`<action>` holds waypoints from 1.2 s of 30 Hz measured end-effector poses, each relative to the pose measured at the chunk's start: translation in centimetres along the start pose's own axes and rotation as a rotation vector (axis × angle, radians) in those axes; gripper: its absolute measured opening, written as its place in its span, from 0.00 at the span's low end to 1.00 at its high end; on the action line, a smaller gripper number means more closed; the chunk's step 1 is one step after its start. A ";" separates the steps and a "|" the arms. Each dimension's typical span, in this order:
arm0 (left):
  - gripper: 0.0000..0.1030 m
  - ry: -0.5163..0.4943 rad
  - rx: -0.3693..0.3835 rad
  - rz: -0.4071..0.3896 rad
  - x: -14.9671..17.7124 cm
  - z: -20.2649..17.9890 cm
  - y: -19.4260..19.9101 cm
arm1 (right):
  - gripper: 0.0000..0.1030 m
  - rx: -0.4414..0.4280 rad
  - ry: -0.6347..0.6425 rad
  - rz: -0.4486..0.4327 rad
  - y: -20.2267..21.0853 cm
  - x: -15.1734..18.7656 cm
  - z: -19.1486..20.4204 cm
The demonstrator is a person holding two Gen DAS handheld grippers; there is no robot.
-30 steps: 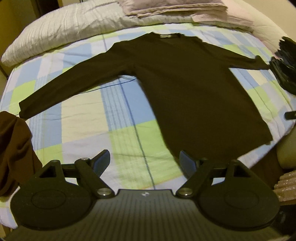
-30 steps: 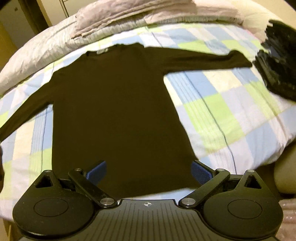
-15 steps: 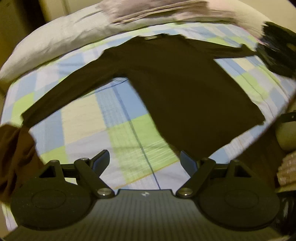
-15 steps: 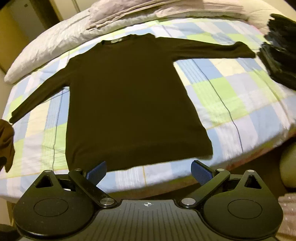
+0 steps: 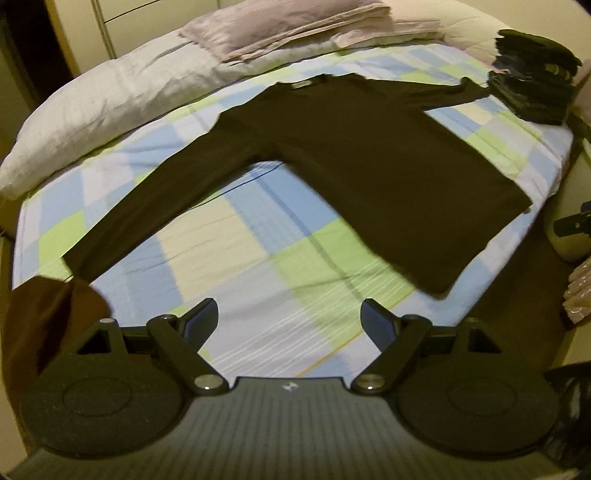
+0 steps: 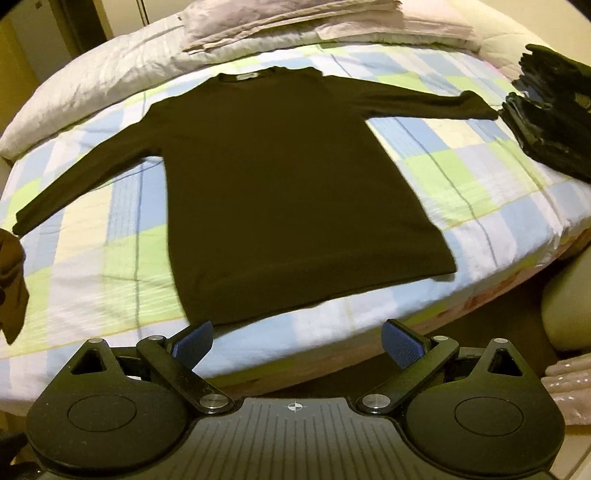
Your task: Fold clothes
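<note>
A dark long-sleeved top lies flat on the checked bed sheet, collar toward the pillows, both sleeves spread out. In the left wrist view the same top runs diagonally, its left sleeve reaching toward the lower left. My left gripper hangs open above bare sheet, short of the top's hem corner. My right gripper is open too, just in front of the hem near the bed's front edge, with nothing between its fingers.
A stack of folded dark clothes sits at the right of the bed. A brown garment lies at the left edge. Pillows and folded pale bedding line the head. A pale round object stands beside the bed at right.
Both grippers have pulled back from the top; more of the bed and its front edge now show. The left view has rolled, so the top looks more tilted. Both jaws stay wide.
</note>
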State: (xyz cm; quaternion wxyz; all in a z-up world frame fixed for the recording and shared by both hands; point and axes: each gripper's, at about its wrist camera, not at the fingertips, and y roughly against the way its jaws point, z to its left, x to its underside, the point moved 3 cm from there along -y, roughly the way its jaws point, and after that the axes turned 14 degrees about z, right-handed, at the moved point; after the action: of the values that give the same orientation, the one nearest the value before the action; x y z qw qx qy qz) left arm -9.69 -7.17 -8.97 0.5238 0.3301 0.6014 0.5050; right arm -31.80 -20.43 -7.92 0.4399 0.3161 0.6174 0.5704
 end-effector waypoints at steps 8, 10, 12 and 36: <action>0.79 0.021 0.005 -0.022 0.0 2.9 0.2 | 0.97 0.017 0.009 -0.024 0.5 -1.0 2.2; 0.79 0.018 0.012 -0.025 -0.2 3.0 0.1 | 0.97 0.023 0.013 -0.022 0.5 -1.2 2.3; 0.79 0.019 0.015 -0.021 -0.3 3.0 -0.1 | 0.97 0.024 0.014 -0.015 0.3 -1.4 2.3; 0.79 0.278 -0.304 0.015 2.0 9.4 2.1 | 0.85 -0.178 0.805 -0.106 -3.3 -9.1 16.1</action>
State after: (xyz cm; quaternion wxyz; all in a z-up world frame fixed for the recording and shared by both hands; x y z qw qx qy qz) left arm -1.36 -2.31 -7.02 0.4757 0.1786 0.5825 0.6345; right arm -13.16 -22.19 -8.93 0.2177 -0.0037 0.7037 0.6763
